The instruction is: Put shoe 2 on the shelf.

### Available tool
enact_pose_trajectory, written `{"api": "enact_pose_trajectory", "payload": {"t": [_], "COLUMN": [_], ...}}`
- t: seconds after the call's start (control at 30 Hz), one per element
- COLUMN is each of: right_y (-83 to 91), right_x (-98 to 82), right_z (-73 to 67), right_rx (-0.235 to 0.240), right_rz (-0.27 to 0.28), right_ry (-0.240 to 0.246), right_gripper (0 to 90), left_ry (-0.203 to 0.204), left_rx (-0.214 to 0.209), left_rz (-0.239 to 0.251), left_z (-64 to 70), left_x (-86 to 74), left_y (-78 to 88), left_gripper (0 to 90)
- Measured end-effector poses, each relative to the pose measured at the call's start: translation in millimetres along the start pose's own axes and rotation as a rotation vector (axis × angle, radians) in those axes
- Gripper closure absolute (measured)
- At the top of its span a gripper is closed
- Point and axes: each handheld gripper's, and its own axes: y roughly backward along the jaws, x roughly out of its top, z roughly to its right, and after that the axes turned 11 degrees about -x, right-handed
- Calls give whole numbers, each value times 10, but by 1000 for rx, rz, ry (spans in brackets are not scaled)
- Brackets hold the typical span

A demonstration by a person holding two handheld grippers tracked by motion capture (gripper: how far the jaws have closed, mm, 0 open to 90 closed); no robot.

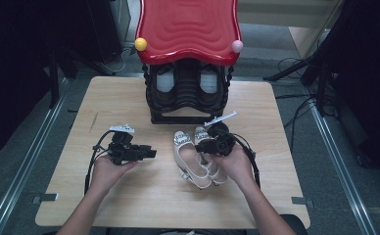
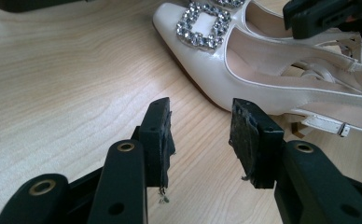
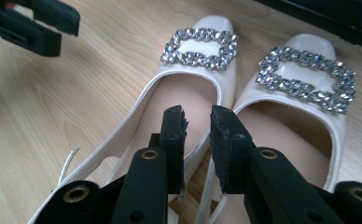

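The pair of white buckled slingback shoes [image 1: 196, 156] lies on the counter [image 1: 144, 196] directly under the right hand-held gripper [image 1: 212, 145], long axes running away from the person, toes toward the black shoe rack [image 1: 187, 93]. That hand-held gripper's jaws are slightly parted, hovering over the shoes' adjoining inner edges, pinching nothing. The left hand-held gripper [image 1: 144, 152], spread and empty, points at the nearer shoe's side from just beside it

Lab or studio recording bay: wooden table [image 1: 129, 98] on grey floor [image 1: 26, 161], floor rails [image 1: 21, 176], cables [image 1: 296, 105], dark stands [image 1: 320, 68].
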Motion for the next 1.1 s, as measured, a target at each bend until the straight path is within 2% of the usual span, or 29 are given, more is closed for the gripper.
{"api": "enact_pose_trajectory", "payload": {"t": [0.23,0.53,0.63,0.8,0.87,1.0,1.1], "right_y": [-70,-23,-3,-17,-48,-118,-171], "right_x": [-4,-26,-21,-19,-5,17,19], "right_z": [-67,-77,-77,-61,-78,-143,-139], "right_rx": [-32,-54,-86,-61,-58,-94,-103], "right_rz": [-42,-45,-78,-106,-122,-167,-184], "right_ry": [4,-5,0,-31,-22,-6,-5], "right_gripper": [735,703,672,674,672,657,653], "left_ry": [-14,-31,-37,-42,-40,-50,-49], "left_rx": [-11,-25,-32,-40,-38,-41,-44], "left_rz": [5,-2,-4,-2,-6,-6,-10], "left_z": [0,-3,2,-11,-8,0,-8], "left_x": [65,157,186,212,225,246,248], "left_y": [-10,-78,-102,-132,-147,-153,-156], "left_gripper": [586,588,588,588,589,589,589]}}
